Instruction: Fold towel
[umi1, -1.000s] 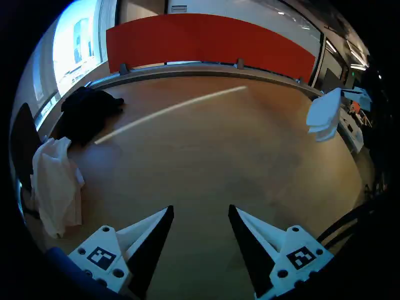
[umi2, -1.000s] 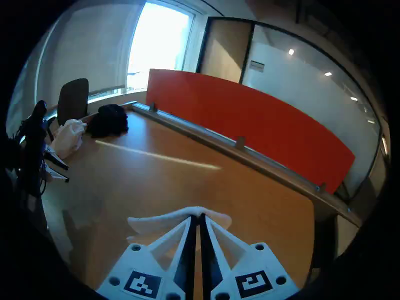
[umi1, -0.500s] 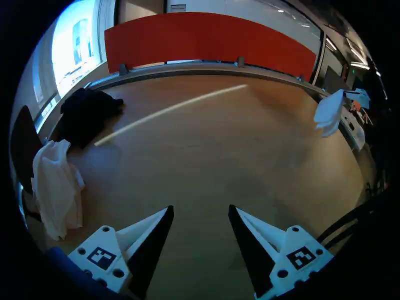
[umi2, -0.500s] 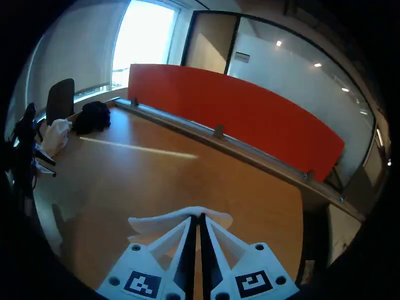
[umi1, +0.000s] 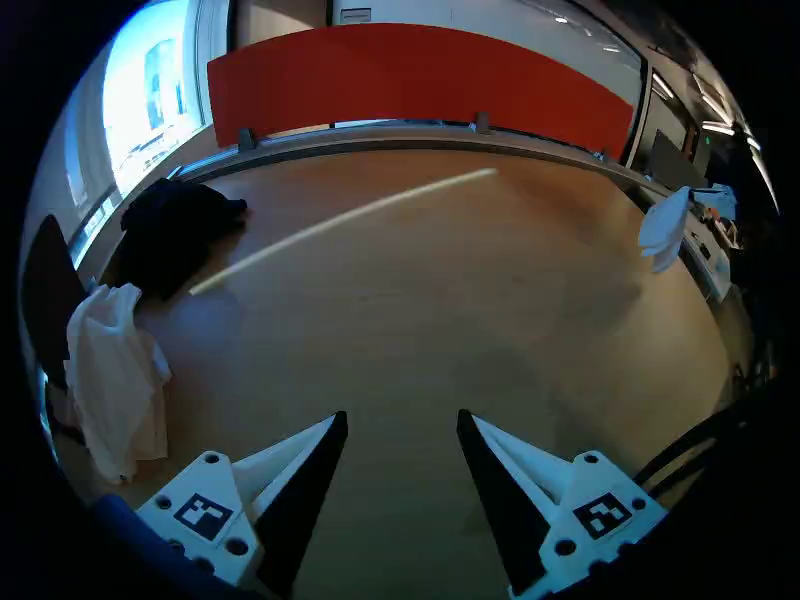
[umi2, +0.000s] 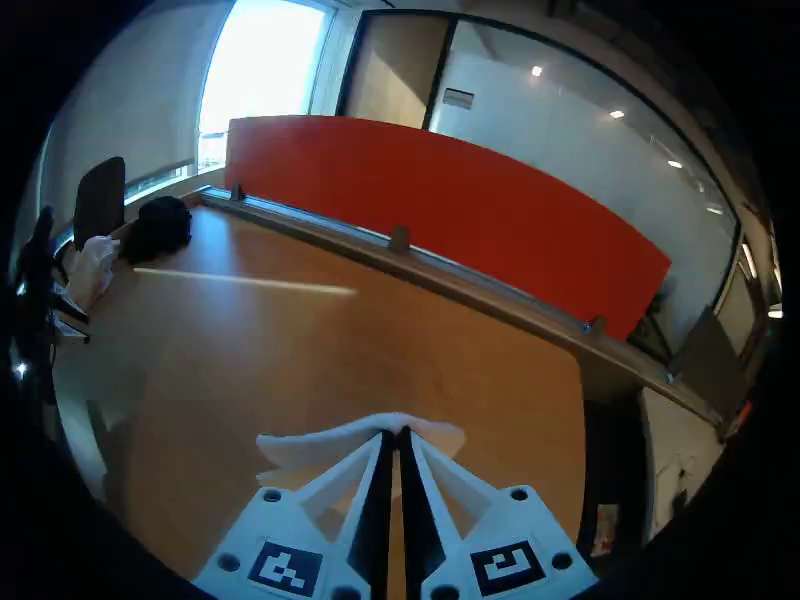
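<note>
Right gripper view: right gripper (umi2: 398, 437), jaws pressed together, pinched towel (umi2: 300, 447) at tips, cloth fanned both sides. Left gripper view: left gripper (umi1: 400, 420), jaws spread, well apart from towel.

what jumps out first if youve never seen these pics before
The long red panel standing along the far edge of the wooden table catches the eye first. Next comes the white towel pinched in the shut right gripper. At the table's left edge in the left gripper view sit a black cloth and a crumpled white cloth, while the left gripper hangs open over bare wood.
</note>
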